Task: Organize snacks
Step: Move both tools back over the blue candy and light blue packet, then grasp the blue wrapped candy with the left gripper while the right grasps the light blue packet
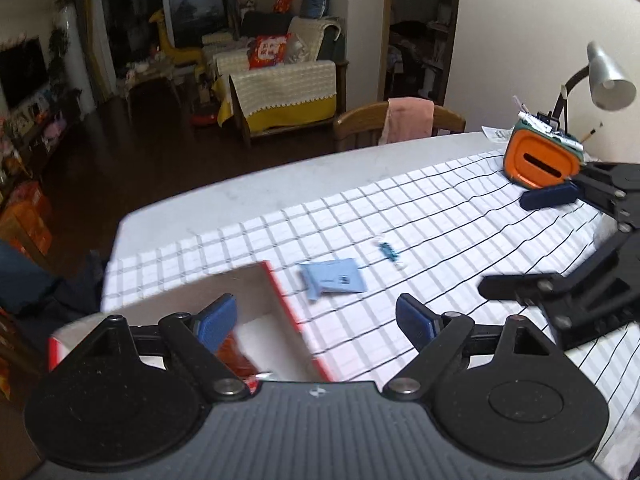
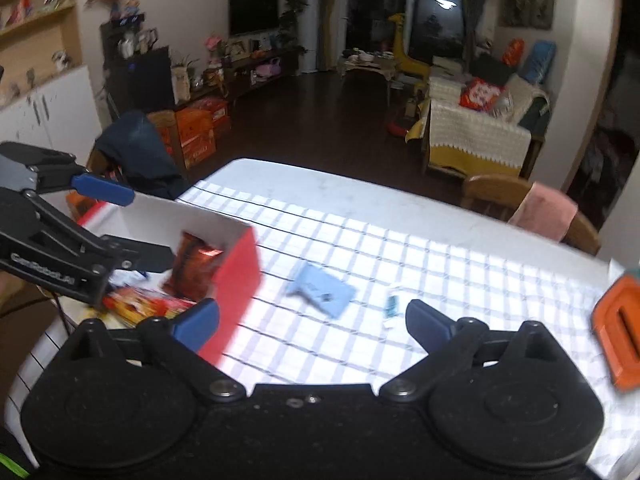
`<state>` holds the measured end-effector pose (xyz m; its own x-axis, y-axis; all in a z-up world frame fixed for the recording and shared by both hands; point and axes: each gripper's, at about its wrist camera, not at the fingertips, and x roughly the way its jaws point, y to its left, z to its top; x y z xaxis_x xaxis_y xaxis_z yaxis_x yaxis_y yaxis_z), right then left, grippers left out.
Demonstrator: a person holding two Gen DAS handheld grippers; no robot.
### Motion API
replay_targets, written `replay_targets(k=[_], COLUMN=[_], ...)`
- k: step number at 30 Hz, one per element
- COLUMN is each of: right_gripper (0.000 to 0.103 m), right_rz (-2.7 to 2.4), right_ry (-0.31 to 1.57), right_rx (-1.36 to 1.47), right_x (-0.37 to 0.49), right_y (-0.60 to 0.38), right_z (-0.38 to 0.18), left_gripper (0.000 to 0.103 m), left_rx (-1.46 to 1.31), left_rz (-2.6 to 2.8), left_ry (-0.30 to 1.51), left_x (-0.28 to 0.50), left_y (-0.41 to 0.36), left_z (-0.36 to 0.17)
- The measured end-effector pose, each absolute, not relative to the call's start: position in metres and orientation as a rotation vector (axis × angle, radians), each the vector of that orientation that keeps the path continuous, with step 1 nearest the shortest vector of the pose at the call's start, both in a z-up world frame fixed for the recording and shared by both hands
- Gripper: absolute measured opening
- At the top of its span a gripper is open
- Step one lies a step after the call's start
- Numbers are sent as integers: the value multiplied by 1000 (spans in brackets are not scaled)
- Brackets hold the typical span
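A red-and-white cardboard box (image 1: 280, 292) (image 2: 236, 276) stands open at the left of the checked tablecloth, with red snack packets (image 2: 192, 264) inside. A light blue snack packet (image 1: 334, 278) (image 2: 322, 290) lies flat on the cloth right of the box. A small teal wrapped candy (image 1: 390, 254) (image 2: 391, 306) lies beyond it. My left gripper (image 1: 316, 322) is open and empty above the box's right wall. My right gripper (image 2: 312, 326) is open and empty, hovering near the blue packet; it also shows in the left wrist view (image 1: 520, 240).
An orange container (image 1: 540, 162) (image 2: 618, 346) with pens and a desk lamp (image 1: 608, 76) stand at the table's far right. A wooden chair with a pink cloth (image 1: 408, 120) (image 2: 540, 210) is behind the table. A chair with dark clothing (image 2: 136, 156) is at the left.
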<state>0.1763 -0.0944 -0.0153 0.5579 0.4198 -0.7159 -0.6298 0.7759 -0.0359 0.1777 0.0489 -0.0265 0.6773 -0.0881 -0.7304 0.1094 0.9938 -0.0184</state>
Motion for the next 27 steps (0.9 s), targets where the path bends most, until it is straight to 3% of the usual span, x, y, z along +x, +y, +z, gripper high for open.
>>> replay_targets(k=[11,21,27], right_gripper=[99,98,96], right_rz=[744,715,725], right_ry=[766,861,901], right_rx=[-392,-285,-230], right_x=[242,261,267], right_y=[-157,-206,-223], right_z=[-37,-96,-121], left_gripper=[87,86,69], left_rx=[-64,-67,-59], left_rz=[-22,28,45], left_ry=[908,1052,1135], left_x=[256,352,387], left_y=[-27,-68,-81], left_z=[-58,-129,-168])
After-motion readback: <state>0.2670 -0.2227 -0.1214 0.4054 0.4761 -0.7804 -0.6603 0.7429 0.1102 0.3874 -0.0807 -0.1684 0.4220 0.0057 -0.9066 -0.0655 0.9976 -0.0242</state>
